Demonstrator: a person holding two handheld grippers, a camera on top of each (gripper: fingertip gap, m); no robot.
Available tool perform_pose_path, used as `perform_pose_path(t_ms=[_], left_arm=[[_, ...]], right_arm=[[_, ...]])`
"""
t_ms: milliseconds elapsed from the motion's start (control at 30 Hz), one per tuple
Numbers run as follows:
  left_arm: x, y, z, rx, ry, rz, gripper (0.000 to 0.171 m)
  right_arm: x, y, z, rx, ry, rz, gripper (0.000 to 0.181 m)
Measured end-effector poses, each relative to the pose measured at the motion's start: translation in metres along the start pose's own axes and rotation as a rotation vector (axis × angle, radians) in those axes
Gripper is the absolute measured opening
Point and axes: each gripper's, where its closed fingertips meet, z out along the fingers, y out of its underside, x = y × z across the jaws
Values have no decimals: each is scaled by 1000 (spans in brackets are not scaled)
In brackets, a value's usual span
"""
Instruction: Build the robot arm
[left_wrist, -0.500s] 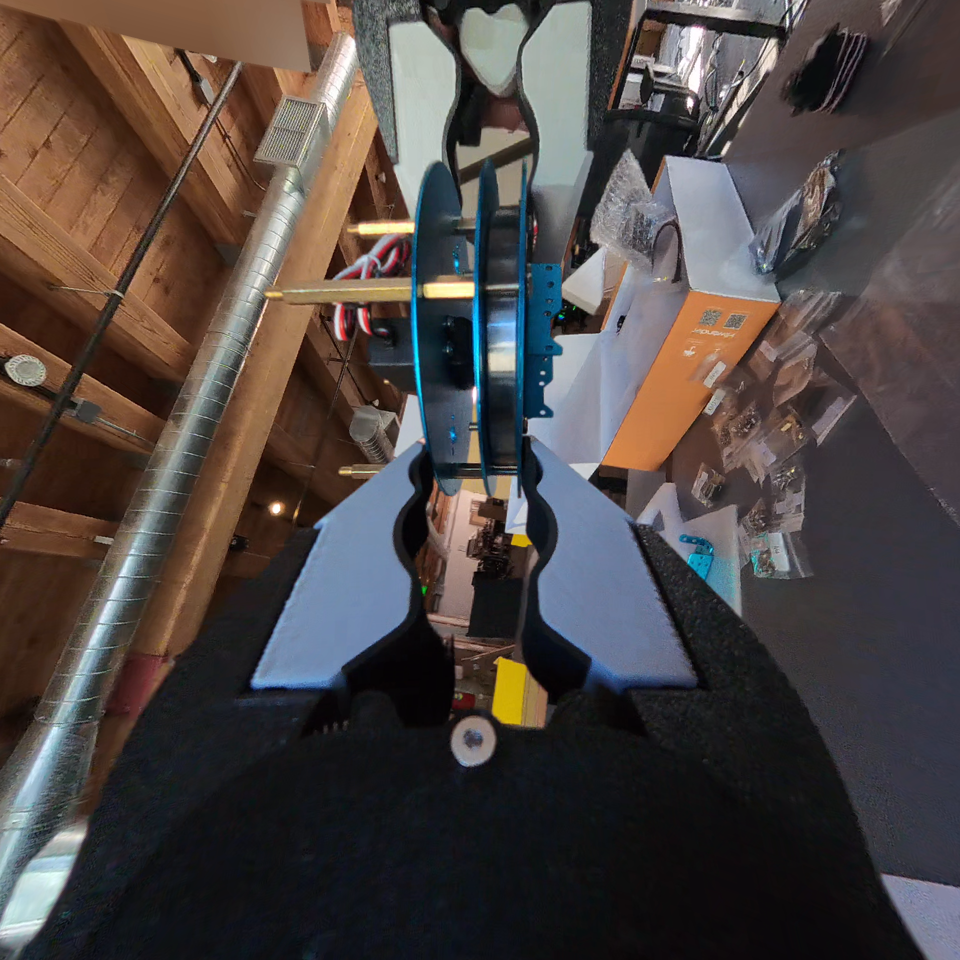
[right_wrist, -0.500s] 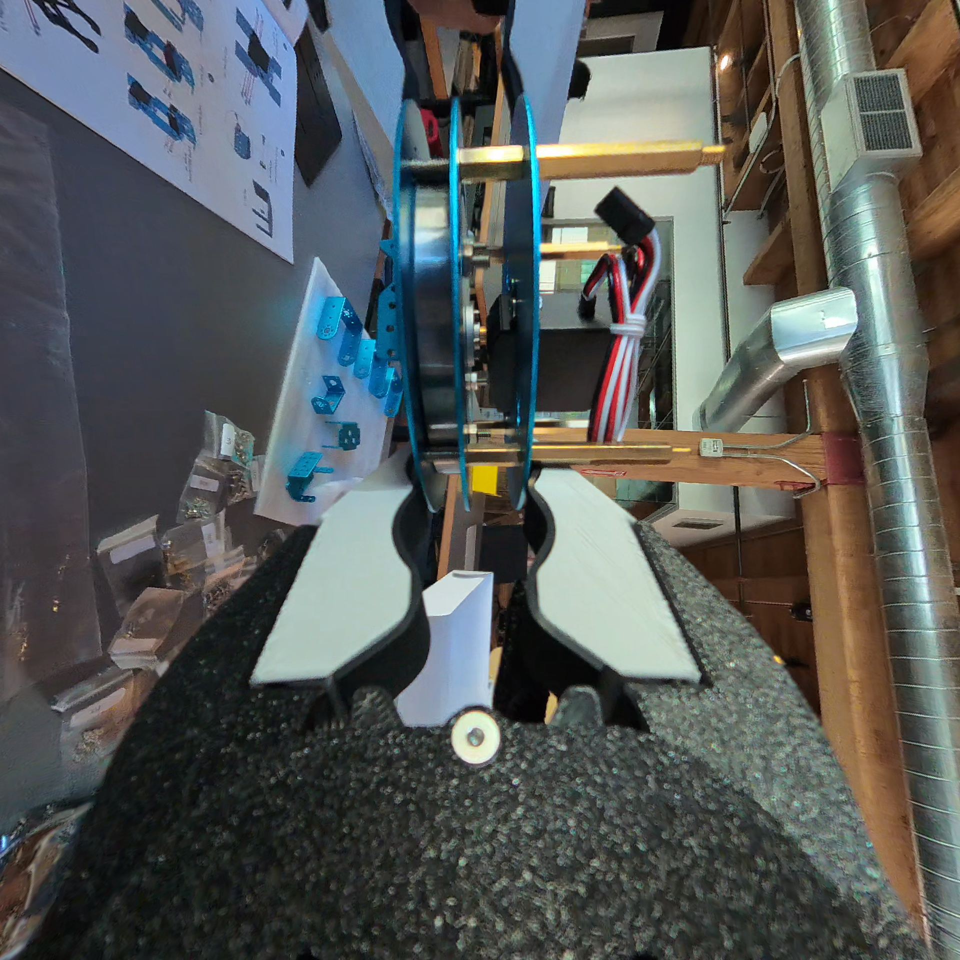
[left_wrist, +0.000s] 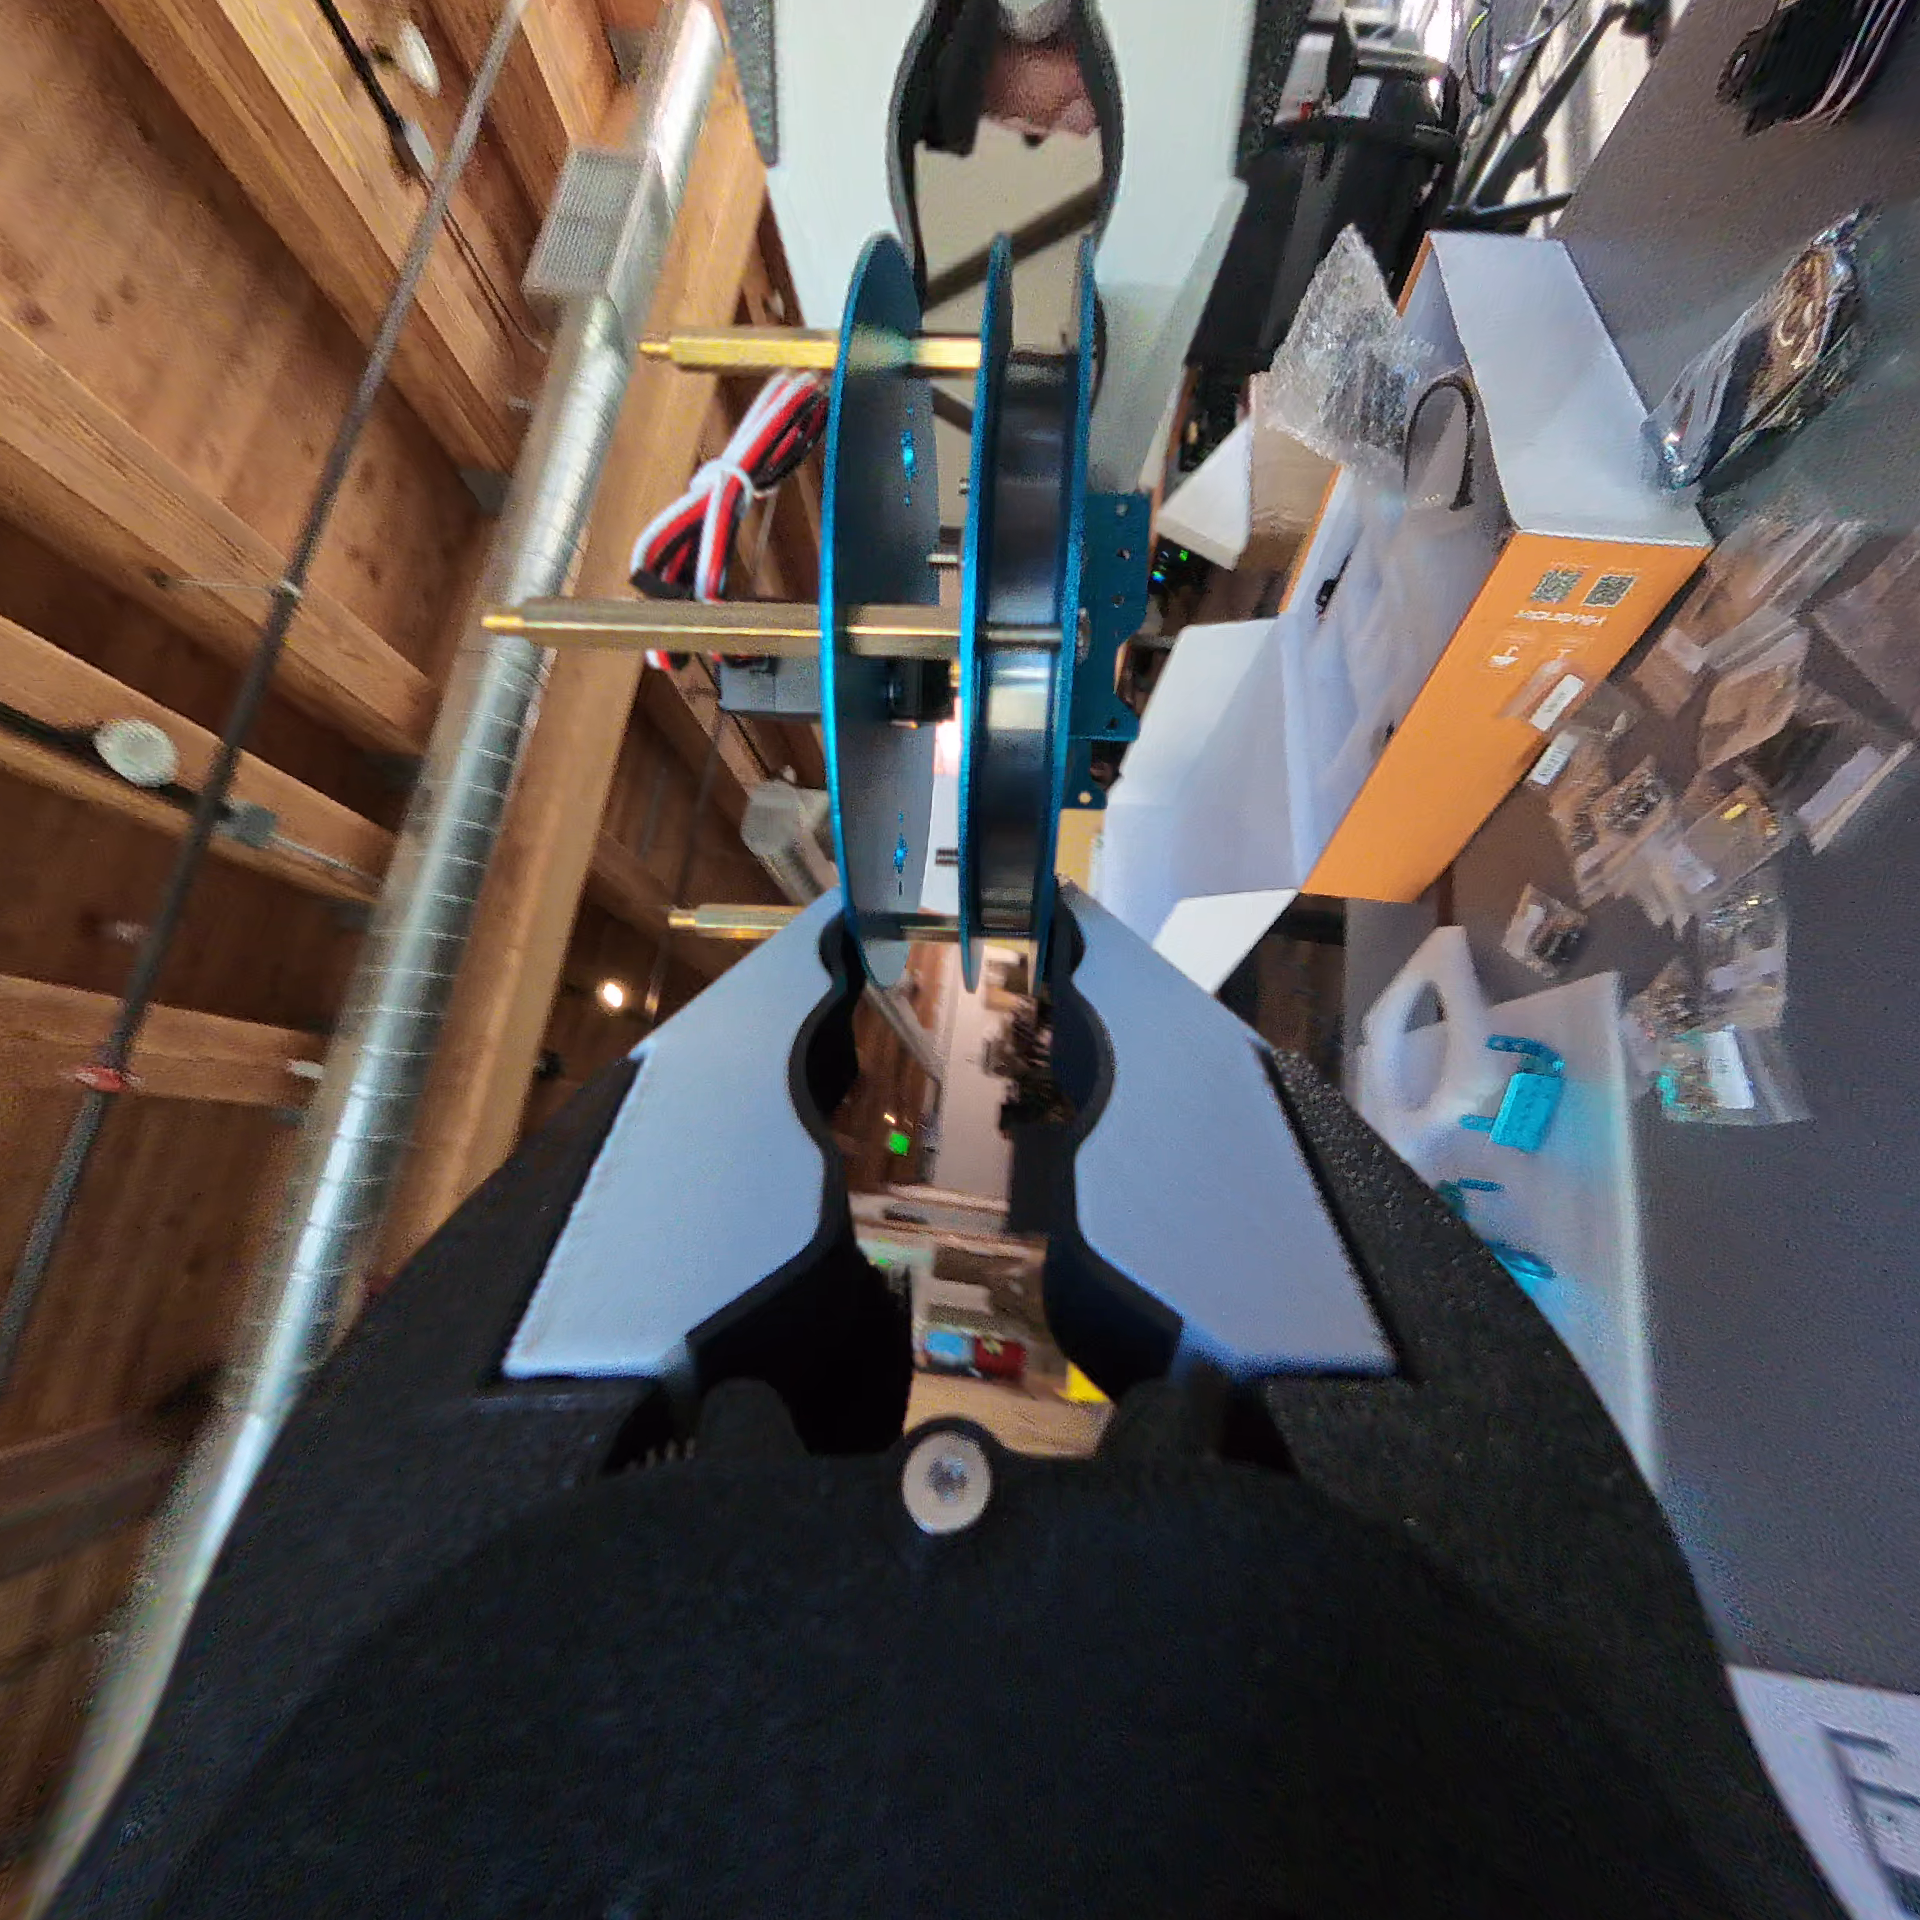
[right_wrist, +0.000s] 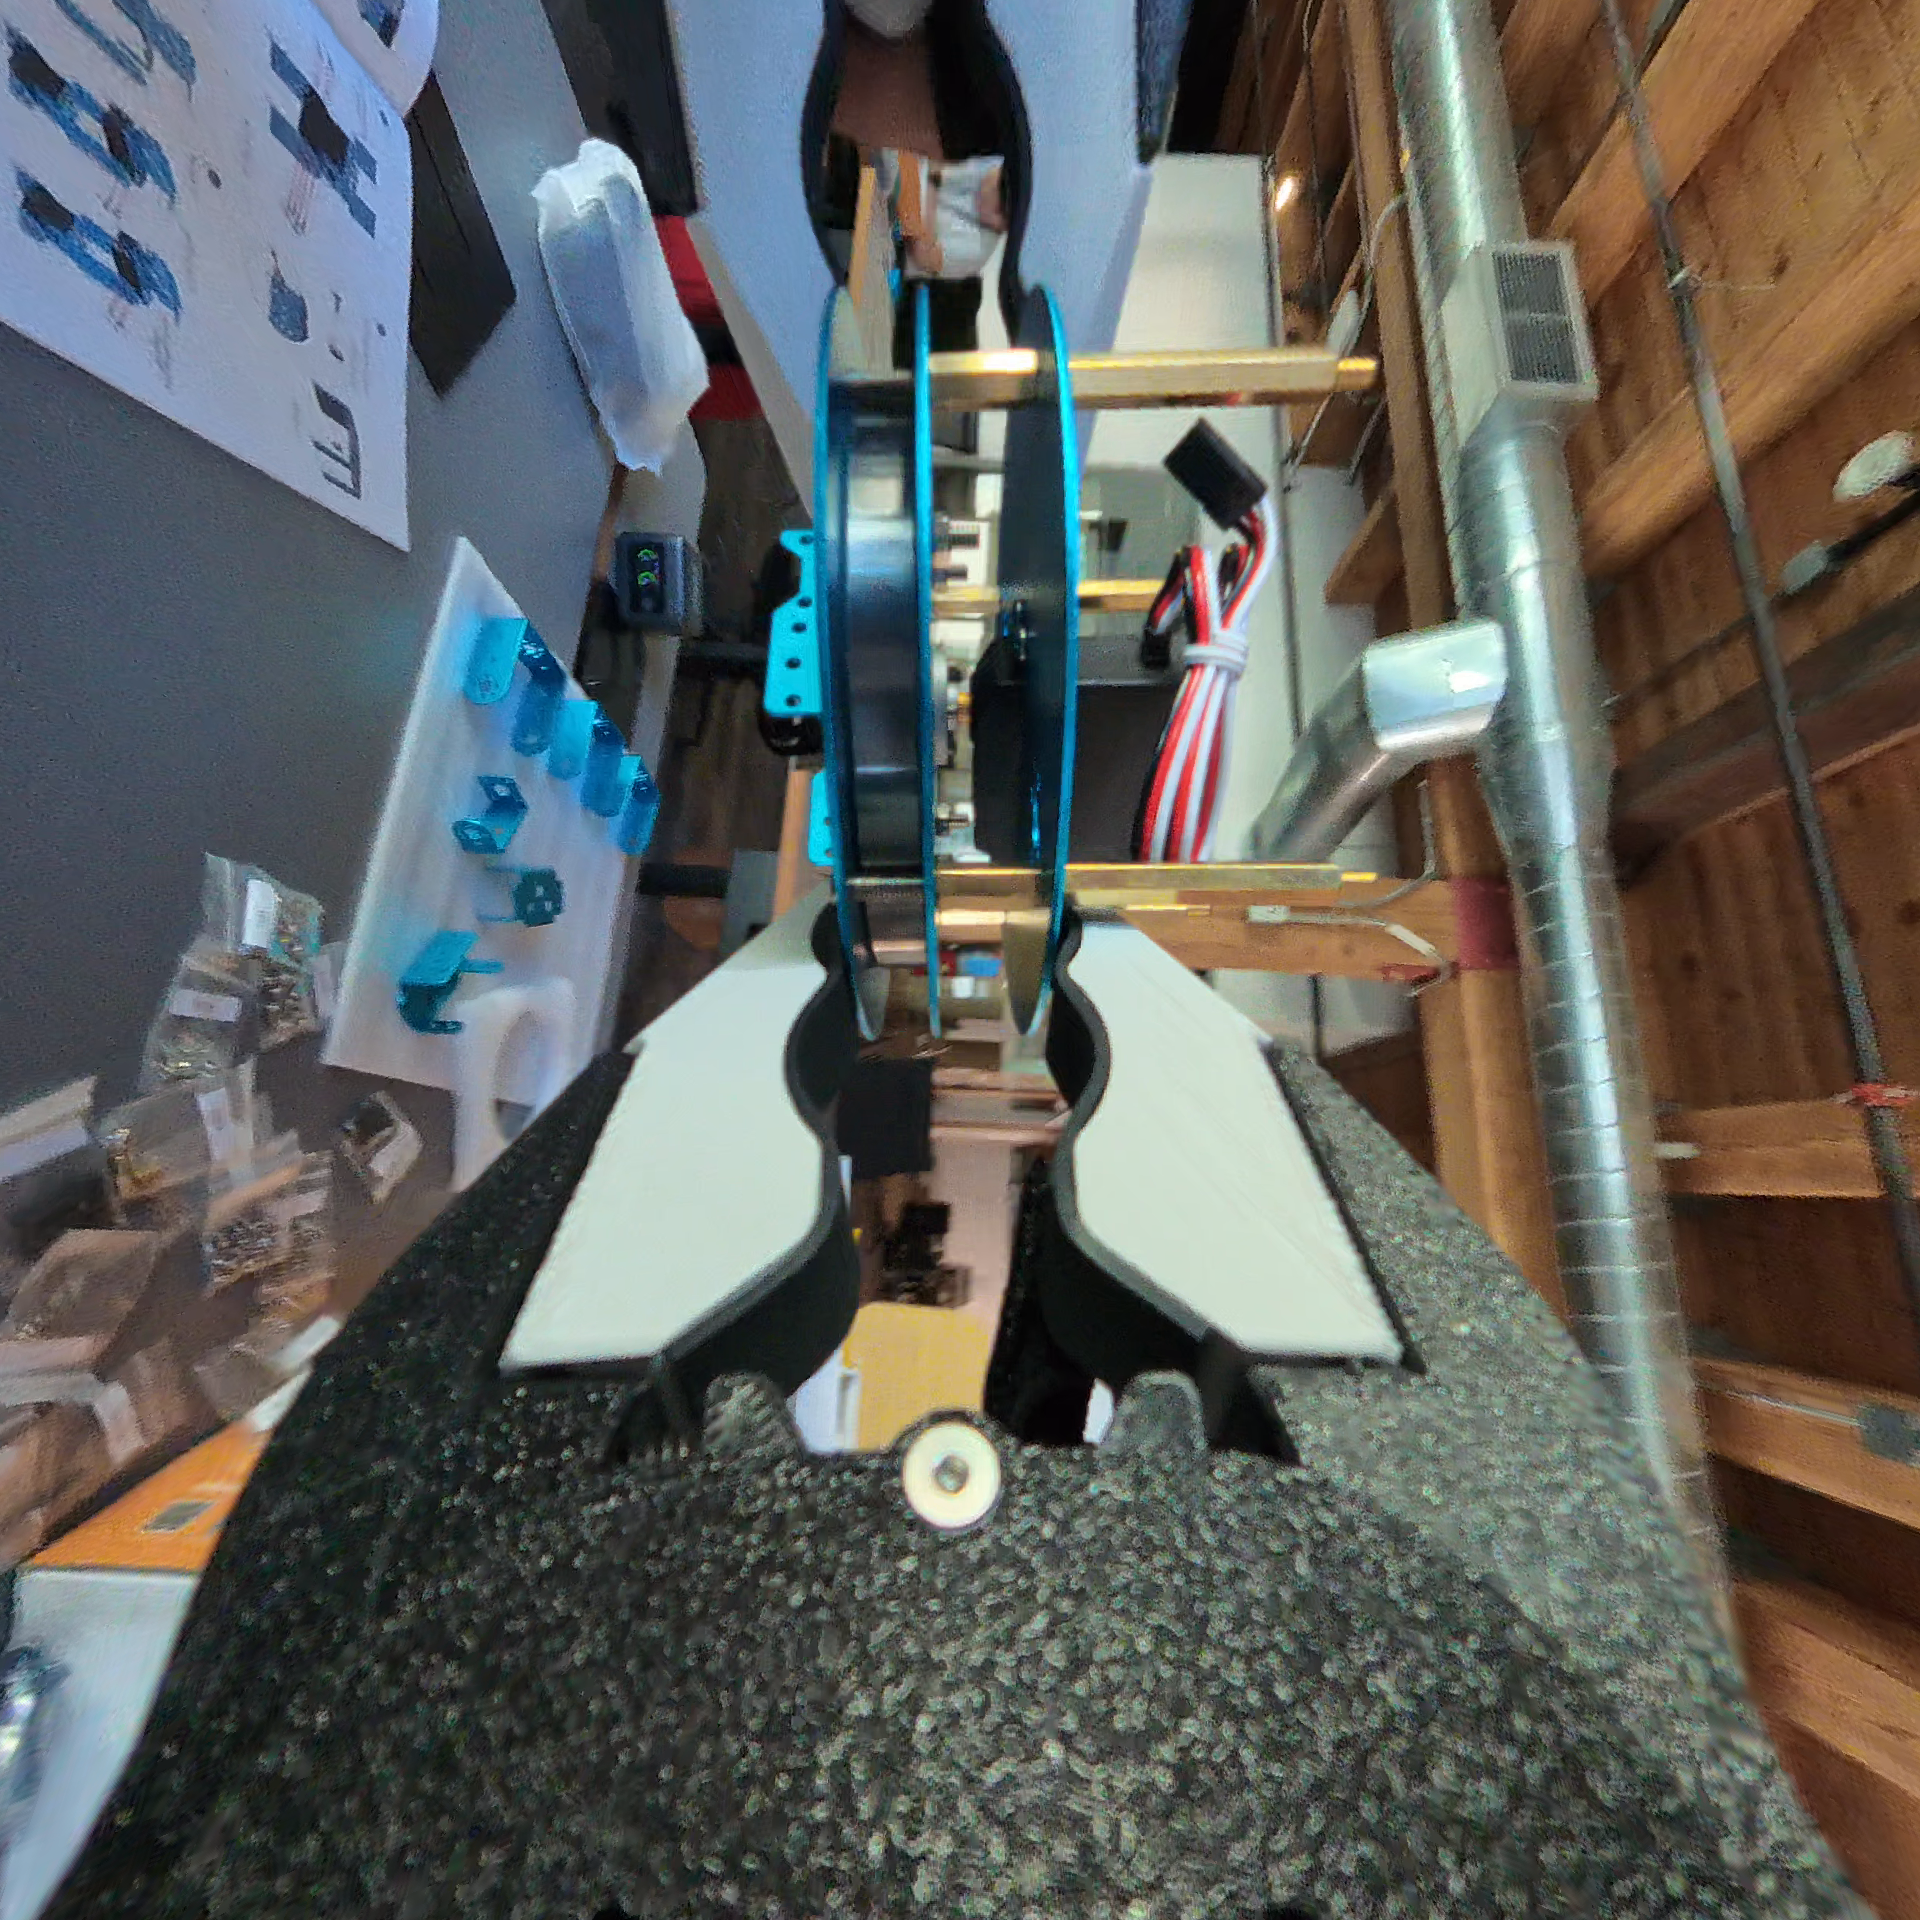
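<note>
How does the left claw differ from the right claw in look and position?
The left claw has bluish-grey finger plates; the right claw has off-white ones. The left claw grips one edge of the blue disc assembly; the right claw grips the opposite edge. Both are shut on it.

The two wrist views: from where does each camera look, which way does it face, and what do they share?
Left wrist view: sits behind the left hand-held gripper, facing along its fingers at the blue disc assembly; orange box to the right.
Right wrist view: sits behind the right hand-held gripper, facing the same assembly from the opposite side.
Shared: the assembly, each other's gripper beyond it.
</note>
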Motion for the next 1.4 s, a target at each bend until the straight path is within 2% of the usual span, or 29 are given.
perform_pose_path(t_ms=[67,167,267,367,500,733,867,967,1033,1200,1400], left_arm=[[-1,-7,-3,51,-6,3,33],[-5,4,11,6,-7,-19,32],[-12,-11,1,73,-30,44,33],[-24,-7,6,55,0,37,32],[-63,1,19,55,140,-88,33],[-165,-6,23,8,250,-177,33],[-211,-20,16,-14,166,-47,33],[-238,-37,6,-7,32,143,33],[-249,-48,-2,-5,-57,270,32],[-268,-65,-13,-6,-212,445,33],[-272,-65,-12,-30,-113,332,33]], right_arm=[[2,-9,-8,76,-2,23,32],[5,12,5,-24,-11,43,33],[12,-11,-14,67,23,-10,32],[26,0,-5,41,-8,-11,32],[68,8,4,103,-161,162,32],[169,3,3,137,-221,295,32],[211,-8,-8,135,-106,182,32],[235,-23,-22,125,77,-27,32],[244,-32,-32,121,162,-135,32],[260,-45,-45,111,305,-285,32],[264,-45,-44,116,184,-152,32]])
